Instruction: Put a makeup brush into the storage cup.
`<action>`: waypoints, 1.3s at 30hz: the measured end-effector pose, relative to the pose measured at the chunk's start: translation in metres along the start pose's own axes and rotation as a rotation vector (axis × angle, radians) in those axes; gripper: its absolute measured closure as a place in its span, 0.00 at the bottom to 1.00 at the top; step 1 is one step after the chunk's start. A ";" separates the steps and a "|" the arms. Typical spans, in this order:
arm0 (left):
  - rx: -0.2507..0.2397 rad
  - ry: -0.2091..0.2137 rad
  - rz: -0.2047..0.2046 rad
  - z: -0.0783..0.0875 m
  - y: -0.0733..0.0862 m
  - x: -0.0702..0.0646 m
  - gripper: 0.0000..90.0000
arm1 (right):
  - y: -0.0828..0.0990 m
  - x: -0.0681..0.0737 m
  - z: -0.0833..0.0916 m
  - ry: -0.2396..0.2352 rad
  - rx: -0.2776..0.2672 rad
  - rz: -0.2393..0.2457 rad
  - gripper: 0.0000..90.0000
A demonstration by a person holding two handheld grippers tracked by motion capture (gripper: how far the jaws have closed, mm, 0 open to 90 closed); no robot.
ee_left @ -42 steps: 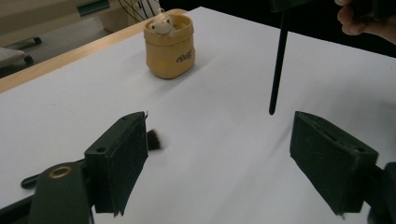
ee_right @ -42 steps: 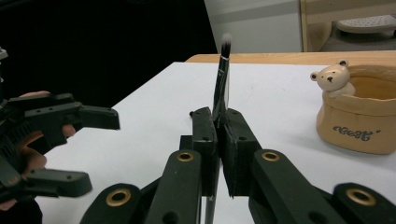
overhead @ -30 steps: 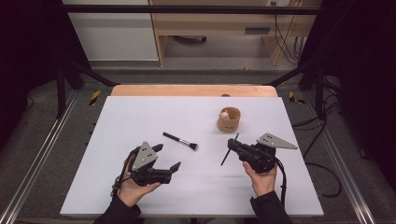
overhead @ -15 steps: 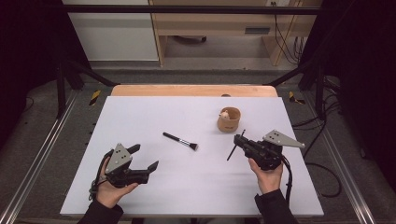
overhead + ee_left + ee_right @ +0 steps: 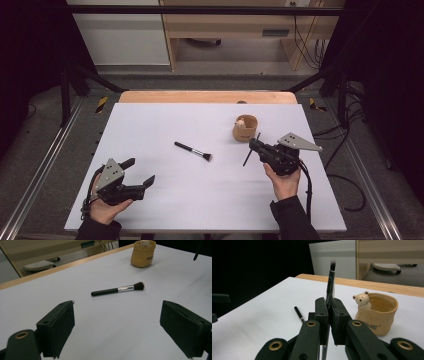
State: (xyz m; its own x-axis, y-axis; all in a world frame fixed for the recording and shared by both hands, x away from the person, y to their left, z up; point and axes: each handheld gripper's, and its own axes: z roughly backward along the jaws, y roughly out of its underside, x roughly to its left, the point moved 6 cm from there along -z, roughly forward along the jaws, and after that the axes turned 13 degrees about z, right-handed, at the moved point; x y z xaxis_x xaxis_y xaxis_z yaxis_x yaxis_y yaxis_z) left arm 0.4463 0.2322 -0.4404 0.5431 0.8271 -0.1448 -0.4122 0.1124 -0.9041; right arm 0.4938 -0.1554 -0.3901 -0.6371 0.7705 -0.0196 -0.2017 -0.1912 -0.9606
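The right tool pinches a thin, light, stiff brush mid-handle beside the cup; the left tool gapes wide toward another brush on the counter.

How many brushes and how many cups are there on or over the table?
Brushes: 2, one lying on the table and one thin brush held in the right gripper
Cups: 1, the tan bear cup
Total: 3
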 end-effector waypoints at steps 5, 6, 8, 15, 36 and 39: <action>0.004 -0.012 0.004 0.002 0.003 0.006 0.13 | -0.003 -0.005 -0.003 0.020 -0.004 0.005 0.94; 0.010 -0.014 0.009 0.002 0.004 0.008 0.12 | -0.005 -0.008 -0.003 0.032 -0.008 0.009 0.94; 0.015 -0.026 0.007 0.002 0.006 0.011 0.12 | -0.008 -0.010 -0.005 0.046 -0.010 0.015 0.94; 0.017 -0.047 0.012 0.002 0.008 0.017 0.11 | -0.016 -0.021 -0.008 0.091 -0.023 0.035 0.94; -0.003 -0.065 0.030 0.003 0.008 0.023 0.11 | -0.035 -0.053 -0.024 0.184 -0.007 0.057 0.94; -0.007 -0.070 0.035 0.004 0.008 0.024 0.11 | -0.037 -0.056 -0.027 0.193 -0.004 0.062 0.94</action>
State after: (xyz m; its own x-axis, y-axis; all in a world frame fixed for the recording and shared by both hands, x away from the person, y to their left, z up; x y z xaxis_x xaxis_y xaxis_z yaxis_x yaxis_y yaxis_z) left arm 0.4536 0.2553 -0.4498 0.4761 0.8668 -0.1484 -0.4251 0.0791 -0.9017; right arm 0.5567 -0.1747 -0.3613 -0.4937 0.8597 -0.1311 -0.1634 -0.2398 -0.9570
